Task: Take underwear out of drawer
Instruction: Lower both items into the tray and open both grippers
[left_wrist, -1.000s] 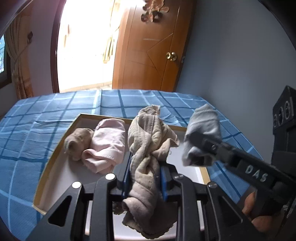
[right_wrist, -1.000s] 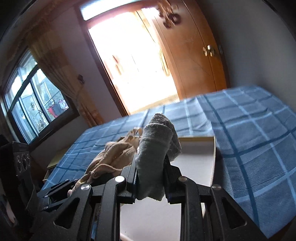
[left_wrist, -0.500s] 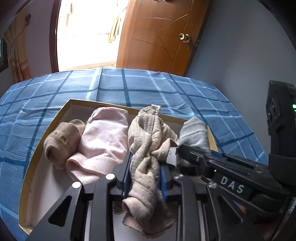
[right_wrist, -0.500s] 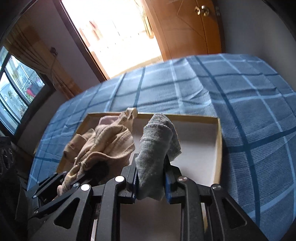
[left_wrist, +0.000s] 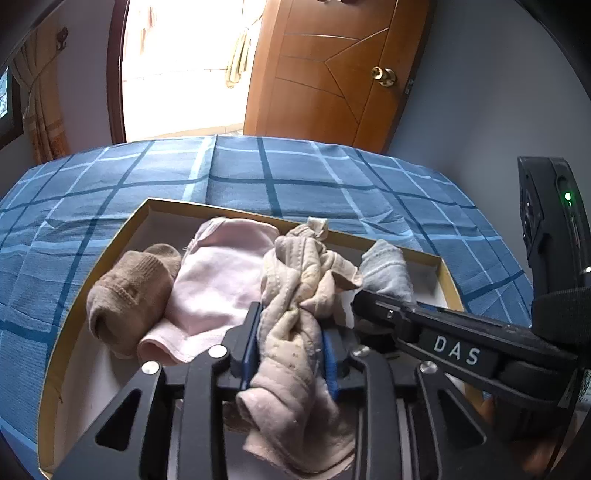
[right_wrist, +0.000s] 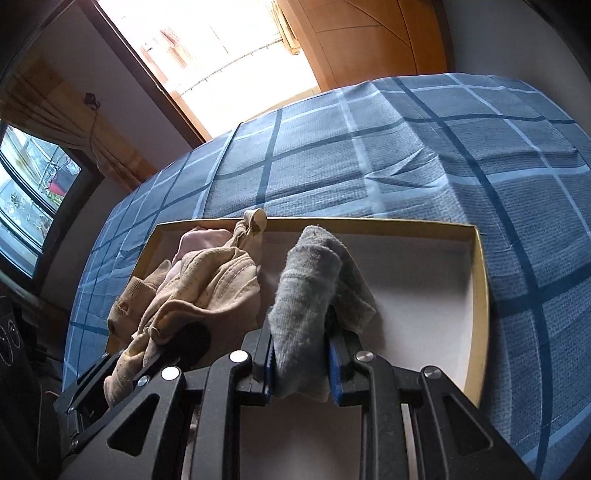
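A shallow drawer box (left_wrist: 177, 205) (right_wrist: 476, 266) with a white floor lies on the blue checked bed. My left gripper (left_wrist: 290, 350) is shut on a beige dotted piece of underwear (left_wrist: 295, 295), which also shows in the right wrist view (right_wrist: 207, 284). My right gripper (right_wrist: 301, 363) is shut on a grey sock (right_wrist: 310, 291), held low over the drawer's right part; the sock also shows in the left wrist view (left_wrist: 388, 269). A pink folded garment (left_wrist: 221, 269) and a brown sock (left_wrist: 129, 291) lie in the drawer's left part.
The blue checked bedspread (left_wrist: 295, 173) surrounds the drawer. A wooden door (left_wrist: 332, 74) and a bright doorway stand beyond the bed. A window with a curtain (right_wrist: 44, 177) is at the left. The right gripper's body (left_wrist: 461, 350) crosses the left wrist view.
Both grippers have come down and forward toward the drawer with their cloths still held. The grey sock has dropped from above the drawer to near its floor.
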